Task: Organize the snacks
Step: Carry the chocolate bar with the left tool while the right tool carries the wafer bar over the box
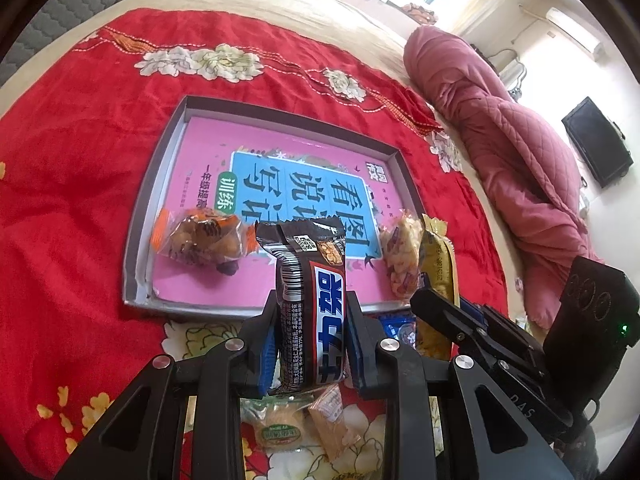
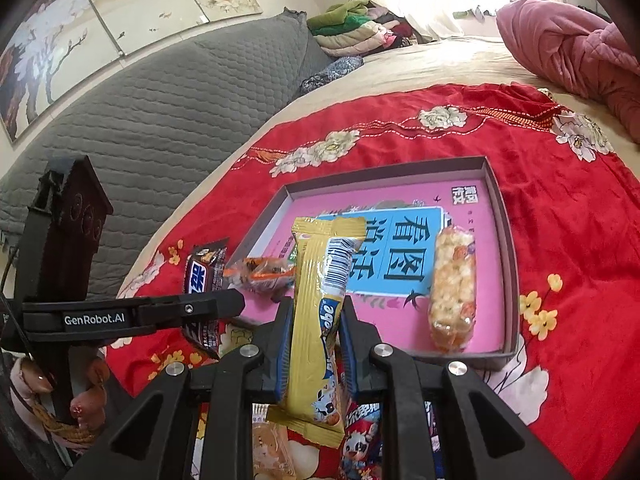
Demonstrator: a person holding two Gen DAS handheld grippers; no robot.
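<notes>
Chocolate bar [image 1: 310,312] clamped upright between left gripper [image 1: 311,344] jaws.

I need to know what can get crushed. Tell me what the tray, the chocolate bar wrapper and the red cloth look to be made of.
Tray: likely grey cardboard, matte; thin folded walls with raw edges.
Chocolate bar wrapper: glossy plastic film, probably; it creases and catches light, with a crimped end.
Red cloth: soft plush fabric, velvety nap with stitched flowers; the exact fibre is unclear.

Right gripper [image 2: 314,344] clamping yellow snack bar [image 2: 316,320], tray [image 2: 508,248] beyond, red blanket [image 2: 580,240]
</notes>
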